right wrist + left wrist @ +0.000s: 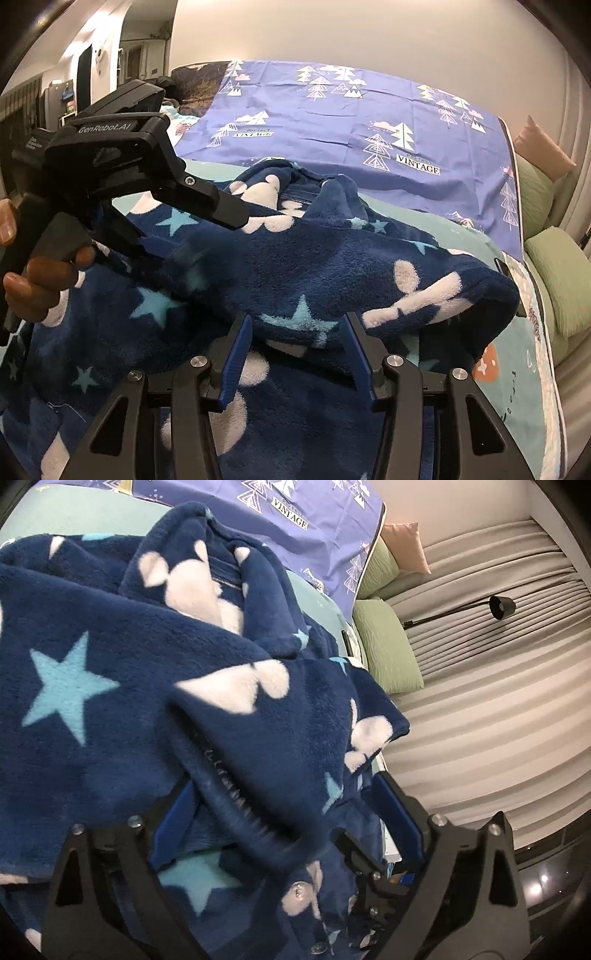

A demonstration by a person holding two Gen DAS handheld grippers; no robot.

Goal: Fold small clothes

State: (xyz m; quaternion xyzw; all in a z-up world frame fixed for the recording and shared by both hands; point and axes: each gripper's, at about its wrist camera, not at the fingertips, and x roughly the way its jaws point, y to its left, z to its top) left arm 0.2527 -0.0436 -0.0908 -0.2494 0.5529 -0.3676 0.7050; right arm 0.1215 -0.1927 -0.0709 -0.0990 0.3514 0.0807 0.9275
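On my far left, a hand (33, 273) grips the handle of my left gripper (192, 236), whose fingers stand wide apart around a raised fold of the navy fleece garment (295, 266). In the left wrist view the same left gripper (291, 805) has a hemmed edge of that fleece lying between its blue pads (397, 812), which stand clear of it, so nothing is pinched. The garment, patterned with pale blue stars and white shapes, lies bunched on the bed (517, 369), over a light teal sheet, with a purple quilt (351, 122) printed with trees behind it. Toward the middle, my right gripper (297, 350) has its fingers about half apart, with a fold of fleece between them; I cannot tell whether they press on it. On the right lie green pillows (565, 280) by the wall.
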